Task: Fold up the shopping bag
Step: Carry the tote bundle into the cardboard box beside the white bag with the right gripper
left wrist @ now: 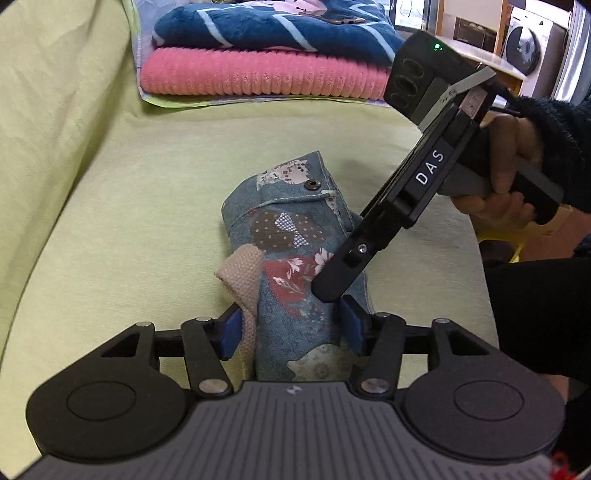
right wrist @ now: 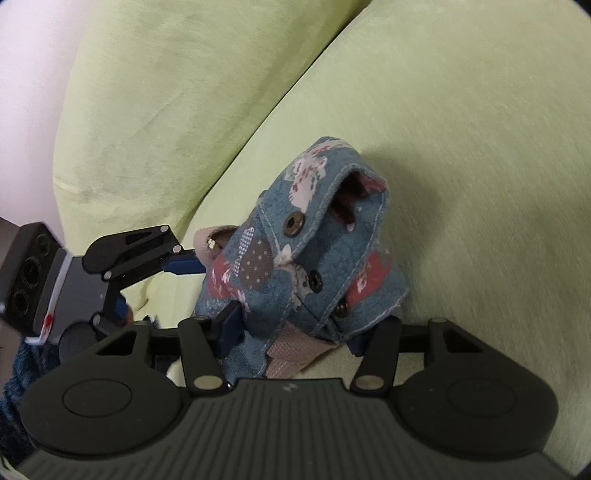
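One folded patchwork denim shopping bag (left wrist: 295, 236) lies mid-frame on a lime-green sofa seat (left wrist: 129, 206), showing three snap buttons and one beige webbing handle (left wrist: 240, 284). The left gripper (left wrist: 291, 328) pinches its near end between blue pads; the right gripper (right wrist: 291, 332) pinches it too. "DAS" reads on the right gripper's side. Upper frame: two folded blankets, one navy (left wrist: 266, 29), one pink (left wrist: 258, 74).
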{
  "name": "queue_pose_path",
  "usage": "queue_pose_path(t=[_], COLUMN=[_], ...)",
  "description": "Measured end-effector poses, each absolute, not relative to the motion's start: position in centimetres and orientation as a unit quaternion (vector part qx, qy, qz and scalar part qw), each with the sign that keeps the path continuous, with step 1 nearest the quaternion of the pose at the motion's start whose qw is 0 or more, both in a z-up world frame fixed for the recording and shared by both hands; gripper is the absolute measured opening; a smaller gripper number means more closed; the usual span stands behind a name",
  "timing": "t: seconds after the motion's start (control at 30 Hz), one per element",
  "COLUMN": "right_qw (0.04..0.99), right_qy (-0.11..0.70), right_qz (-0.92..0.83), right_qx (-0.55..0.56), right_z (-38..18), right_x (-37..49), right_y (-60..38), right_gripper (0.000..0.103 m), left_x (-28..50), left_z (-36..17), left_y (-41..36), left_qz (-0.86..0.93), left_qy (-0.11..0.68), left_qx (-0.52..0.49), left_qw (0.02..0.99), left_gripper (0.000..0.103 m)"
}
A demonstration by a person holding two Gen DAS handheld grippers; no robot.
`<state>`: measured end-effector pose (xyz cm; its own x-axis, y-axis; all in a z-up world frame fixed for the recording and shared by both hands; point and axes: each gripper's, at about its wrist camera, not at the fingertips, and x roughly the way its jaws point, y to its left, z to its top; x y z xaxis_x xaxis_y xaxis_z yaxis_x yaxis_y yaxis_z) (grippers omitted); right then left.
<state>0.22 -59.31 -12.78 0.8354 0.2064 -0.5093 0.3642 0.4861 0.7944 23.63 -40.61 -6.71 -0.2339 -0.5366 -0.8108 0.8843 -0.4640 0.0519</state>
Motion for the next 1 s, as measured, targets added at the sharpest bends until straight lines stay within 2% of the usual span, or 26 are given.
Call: queue_pose_path(t=[0.27,0.53,0.8,1.0], right_qw=[0.815,0.809,0.797,0.782], right_qy=[0.271,0.262,0.243,0.220], right_qz=[-0.070,-0.117,-0.198,-0.280], right_qx=[0.508,0.513,0.516,0.511], right_z=[-12.1,-11.4,-10.8,-9.5], right_x=[-1.4,-6.8,-17.7,-29.2], right_y=[-58.4,-58.2,-58.0,-56.7], right_gripper=[0.052,0.052,0.052,0.052], left_x=[19.5,13.1,3.1,-7.6], left_z=[-6.0,-6.1,-6.5,-6.8], left_y=[-39.8,-41.4,-43.9,-45.4], left_qz=[-0.735,-0.744,-0.786,-0.836], left_qy=[0.185,0.178,0.154,0.124], left_qx=[0.429,0.427,0.420,0.399], left_qw=[0.492,0.481,0.425,0.355], left_gripper=[0.057,0.057,0.057,0.057])
